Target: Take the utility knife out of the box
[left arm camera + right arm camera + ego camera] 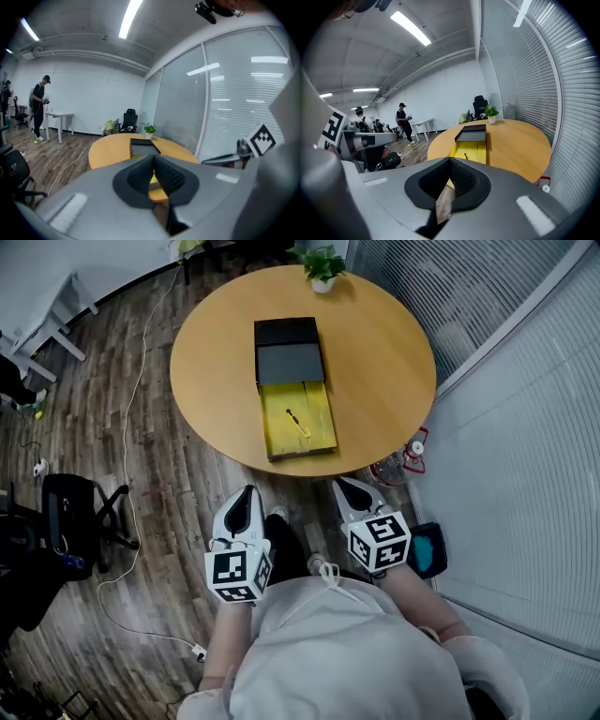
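A long box lies on the round wooden table point(384, 352): a black sleeve point(289, 351) at the far end and a yellow drawer point(321, 418) pulled out toward me. A small utility knife point(298, 421) lies in the drawer, and it also shows as a dark sliver, the knife point(465, 156), in the right gripper view. My left gripper point(246, 491) and right gripper point(343, 484) hang over the floor just short of the table's near edge, both pointing at the box. Both are shut and hold nothing. From the left gripper point(153, 159) I see the box point(143, 146) ahead.
A potted plant point(322, 266) stands at the table's far edge. A glass wall with blinds point(525, 381) runs along the right. A red-and-white container point(415, 451) sits on the floor under the table's right side. An office chair point(80, 512) and a cable point(127, 427) are at the left. A person point(402, 122) stands far off.
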